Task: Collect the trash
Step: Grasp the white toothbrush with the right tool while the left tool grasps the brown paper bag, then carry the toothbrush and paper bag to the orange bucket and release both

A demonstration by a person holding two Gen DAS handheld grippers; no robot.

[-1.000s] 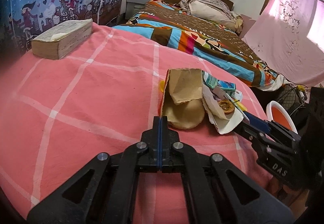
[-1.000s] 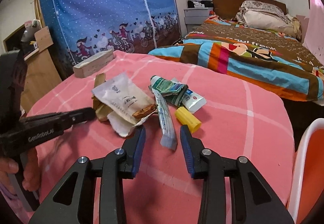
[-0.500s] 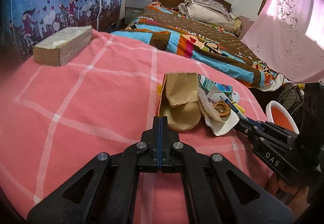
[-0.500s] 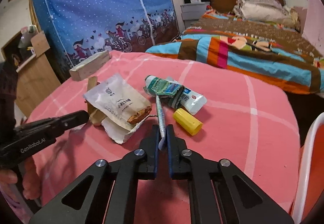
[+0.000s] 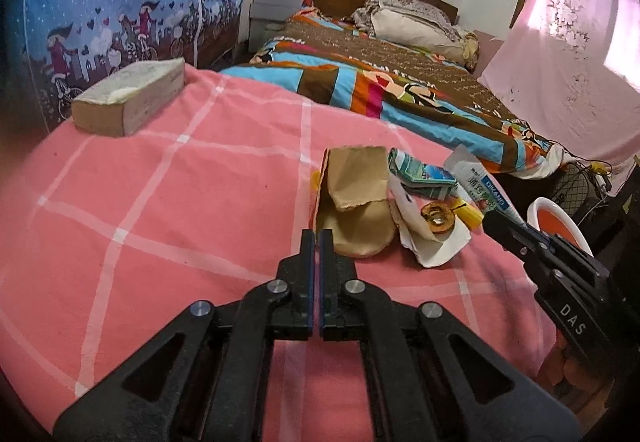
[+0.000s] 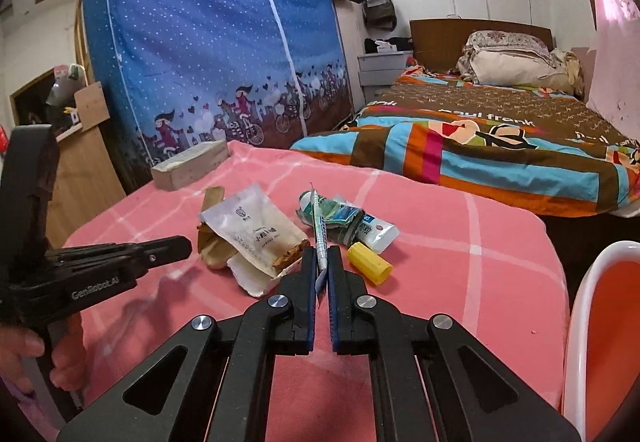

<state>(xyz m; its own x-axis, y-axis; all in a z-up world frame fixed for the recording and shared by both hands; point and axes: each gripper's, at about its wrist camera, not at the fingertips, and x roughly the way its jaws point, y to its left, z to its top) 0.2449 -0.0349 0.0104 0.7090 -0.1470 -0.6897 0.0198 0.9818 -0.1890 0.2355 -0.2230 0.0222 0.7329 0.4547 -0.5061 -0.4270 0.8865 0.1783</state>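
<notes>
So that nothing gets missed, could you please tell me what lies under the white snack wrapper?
Under the white snack wrapper a brown paper bag sticks out on the far side, and a white torn sheet shows at its near edge. Whatever lies beneath its middle is covered.

Pink cloth (image 6: 460, 242) with white checks; yellow cap (image 6: 369, 269) at five o'clock from the white-green tube (image 6: 360, 228); blue dotted curtain (image 6: 208, 42).

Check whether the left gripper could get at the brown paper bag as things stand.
Probably yes: the left gripper, shut and empty, sits just short of the brown paper bag with only bare pink cloth between; it must open first.
</notes>
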